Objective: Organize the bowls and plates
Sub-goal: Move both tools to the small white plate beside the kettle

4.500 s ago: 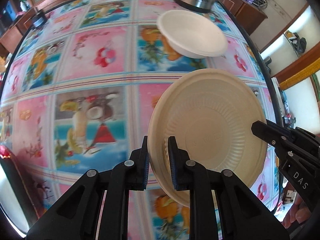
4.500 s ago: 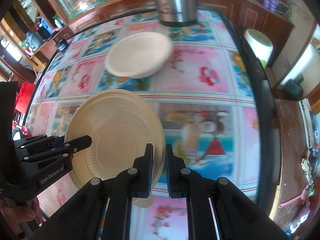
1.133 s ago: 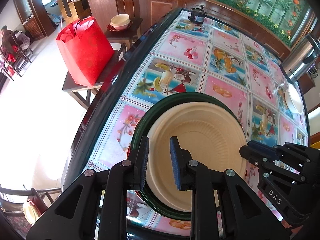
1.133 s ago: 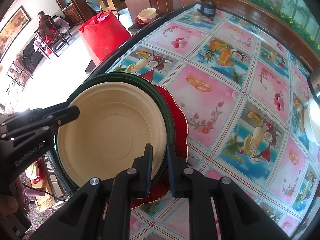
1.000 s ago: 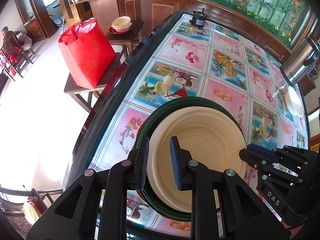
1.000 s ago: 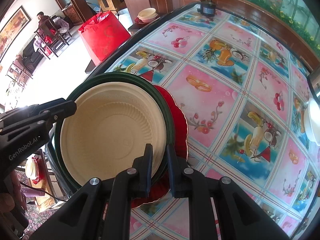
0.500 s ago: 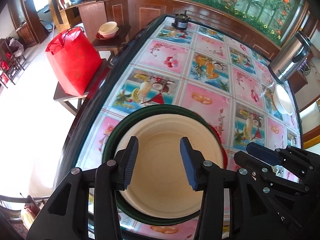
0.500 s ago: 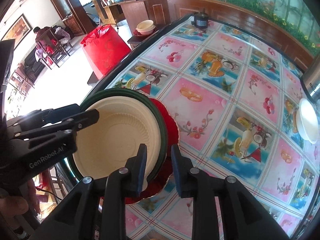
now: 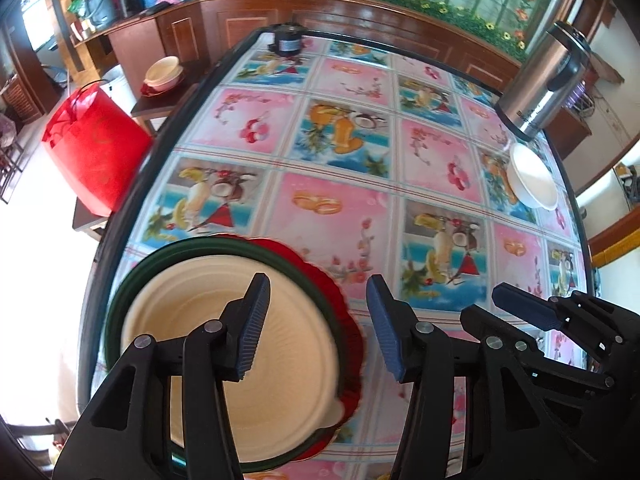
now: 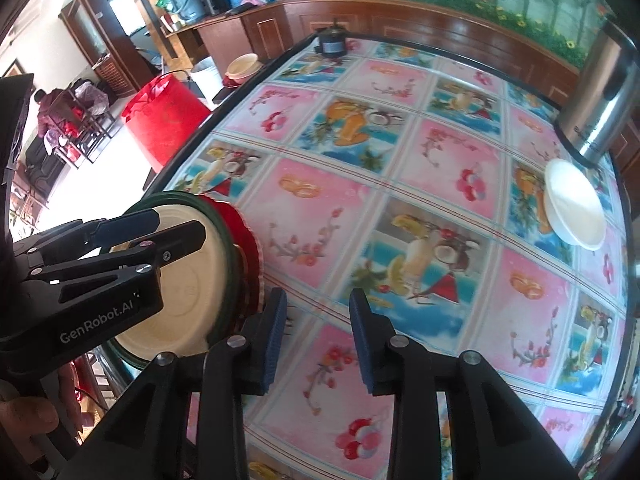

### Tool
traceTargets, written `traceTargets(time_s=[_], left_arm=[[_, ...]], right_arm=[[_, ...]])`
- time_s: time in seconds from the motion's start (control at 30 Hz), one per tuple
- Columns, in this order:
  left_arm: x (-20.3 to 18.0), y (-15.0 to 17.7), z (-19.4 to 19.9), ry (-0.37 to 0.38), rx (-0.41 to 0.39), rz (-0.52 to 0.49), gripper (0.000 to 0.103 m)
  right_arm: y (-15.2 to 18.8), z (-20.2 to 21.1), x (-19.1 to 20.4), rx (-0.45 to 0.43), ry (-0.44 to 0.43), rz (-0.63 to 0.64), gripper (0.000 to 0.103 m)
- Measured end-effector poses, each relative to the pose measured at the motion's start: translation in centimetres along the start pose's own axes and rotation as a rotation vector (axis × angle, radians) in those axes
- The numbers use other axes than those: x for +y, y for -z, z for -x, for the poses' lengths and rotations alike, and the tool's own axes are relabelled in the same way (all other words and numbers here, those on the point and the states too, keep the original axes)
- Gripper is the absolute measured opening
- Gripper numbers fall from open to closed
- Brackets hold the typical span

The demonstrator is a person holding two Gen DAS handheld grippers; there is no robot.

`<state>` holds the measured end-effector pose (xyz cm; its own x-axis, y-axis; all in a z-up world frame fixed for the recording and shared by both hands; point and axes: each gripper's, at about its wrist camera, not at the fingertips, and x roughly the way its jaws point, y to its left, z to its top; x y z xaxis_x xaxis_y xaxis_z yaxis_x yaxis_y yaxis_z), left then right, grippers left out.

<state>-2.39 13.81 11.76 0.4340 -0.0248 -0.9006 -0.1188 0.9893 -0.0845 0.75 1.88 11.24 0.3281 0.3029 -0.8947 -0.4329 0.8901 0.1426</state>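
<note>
A beige paper plate (image 9: 192,332) lies on a dark green plate (image 9: 120,300), which lies on a red scalloped plate (image 9: 340,300), stacked at the table's near left edge. The stack also shows in the right wrist view (image 10: 192,292). My left gripper (image 9: 316,320) is open and empty above the stack's right side. My right gripper (image 10: 316,332) is open and empty, just right of the stack; it shows in the left wrist view (image 9: 520,308). A white bowl (image 9: 532,180) sits far right on the table, also in the right wrist view (image 10: 574,204).
A steel thermos (image 9: 540,84) stands behind the white bowl. A small black device (image 9: 288,42) sits at the table's far edge. A red bag (image 9: 94,152) and a side table with a bowl (image 9: 162,74) stand left of the table. The tablecloth (image 9: 400,184) is colourful.
Both grippers carried the beige plate from mid-table to the green and red stack, let go of it, opened wide and drew back to the right.
</note>
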Motion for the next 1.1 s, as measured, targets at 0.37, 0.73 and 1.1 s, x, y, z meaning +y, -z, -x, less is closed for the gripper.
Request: traceTargets(time_s=[0.37,0.73,1.1], left_arm=[[-7.1,-1.2,-2.5,0.039,0.029,-0.083,0.05],[-14.0,-2.3,-5.3,0.054,0.049,-0.159,0.05],[-19.5,-4.1,-7.9,0.059,0.061,-0.199,0.05]], right_arm=[[1.4,1.2,-7.0,-0.007,0.059,-0.106,0.041],[2.7,1.8,-14.5,-0.005,0.108,-0.2,0.041],[2.8,2.1,-20.9,-0.013,0.143,-0.255,0.043]])
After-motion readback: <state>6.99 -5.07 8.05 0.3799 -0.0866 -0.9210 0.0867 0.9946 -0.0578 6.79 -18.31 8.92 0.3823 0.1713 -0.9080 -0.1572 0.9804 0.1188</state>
